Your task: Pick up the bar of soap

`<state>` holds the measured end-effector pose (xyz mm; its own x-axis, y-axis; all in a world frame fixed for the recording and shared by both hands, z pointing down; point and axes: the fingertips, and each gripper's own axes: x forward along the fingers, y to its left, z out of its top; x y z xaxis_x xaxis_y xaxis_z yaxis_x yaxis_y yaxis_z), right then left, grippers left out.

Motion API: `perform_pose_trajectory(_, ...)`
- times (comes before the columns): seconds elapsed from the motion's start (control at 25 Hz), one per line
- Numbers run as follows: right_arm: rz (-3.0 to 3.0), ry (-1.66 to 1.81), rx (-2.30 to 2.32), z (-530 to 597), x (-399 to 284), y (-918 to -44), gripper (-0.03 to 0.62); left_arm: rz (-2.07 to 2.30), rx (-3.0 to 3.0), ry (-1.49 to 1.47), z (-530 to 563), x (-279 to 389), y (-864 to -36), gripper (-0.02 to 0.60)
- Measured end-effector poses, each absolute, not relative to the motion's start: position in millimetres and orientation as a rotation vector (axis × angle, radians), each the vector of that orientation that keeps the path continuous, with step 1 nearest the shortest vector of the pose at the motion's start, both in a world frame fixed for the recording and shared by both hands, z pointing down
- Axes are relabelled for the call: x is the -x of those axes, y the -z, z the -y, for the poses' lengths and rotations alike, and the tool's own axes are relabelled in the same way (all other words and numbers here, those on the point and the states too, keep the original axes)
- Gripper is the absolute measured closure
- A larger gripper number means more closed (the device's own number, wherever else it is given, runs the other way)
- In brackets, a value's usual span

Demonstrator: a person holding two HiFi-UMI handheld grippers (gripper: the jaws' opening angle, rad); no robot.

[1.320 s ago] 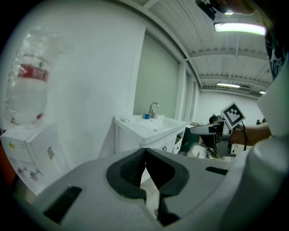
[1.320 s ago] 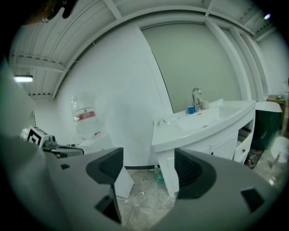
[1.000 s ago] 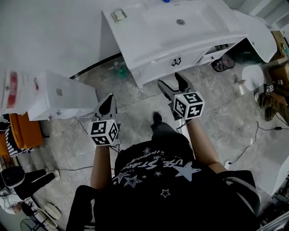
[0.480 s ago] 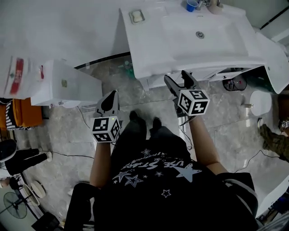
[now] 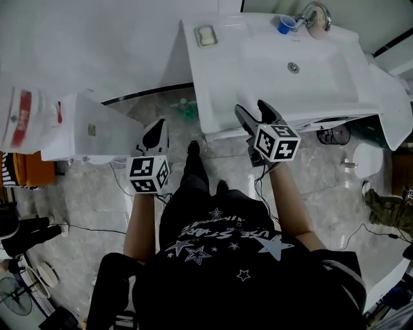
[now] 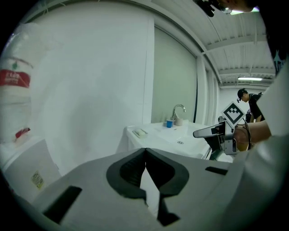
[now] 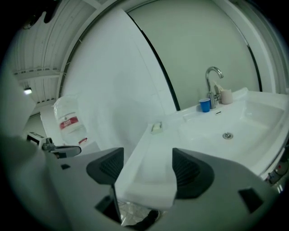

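Observation:
The bar of soap (image 5: pixel 206 35) is pale and lies in a small dish at the far left corner of the white washbasin (image 5: pixel 258 71). It also shows small in the left gripper view (image 6: pixel 140 132) and the right gripper view (image 7: pixel 156 127). My right gripper (image 5: pixel 251 111) hangs over the basin's front edge, well short of the soap. Its jaws (image 7: pixel 146 167) stand wide and are closing a little, with nothing between them. My left gripper (image 5: pixel 155 133) is to the left of the basin over the floor, its jaws (image 6: pixel 145 153) shut and holding nothing.
A chrome tap (image 5: pixel 314 13), a blue cup (image 5: pixel 286 24) and the drain (image 5: pixel 293 67) are at the basin's back and middle. A white cabinet (image 5: pixel 97 129) with a red-labelled bag (image 5: pixel 19 116) stands left. A green bottle (image 5: pixel 187 106) and cables lie on the floor.
The person has stepped toward the basin, so it now sits nearer in the head view. Both grippers moved forward with them, and the right one now reaches the basin's front edge.

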<state>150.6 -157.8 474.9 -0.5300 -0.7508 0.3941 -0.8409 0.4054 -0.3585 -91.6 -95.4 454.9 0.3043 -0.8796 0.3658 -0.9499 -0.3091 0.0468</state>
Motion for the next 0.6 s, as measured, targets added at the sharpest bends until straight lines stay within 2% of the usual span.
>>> perform_pose_trajectory(0.6,2.340,-0.725,-1.508,343,-73,-474,0.319,1.512,-2.388,-0.344,282,151,-466,0.572)
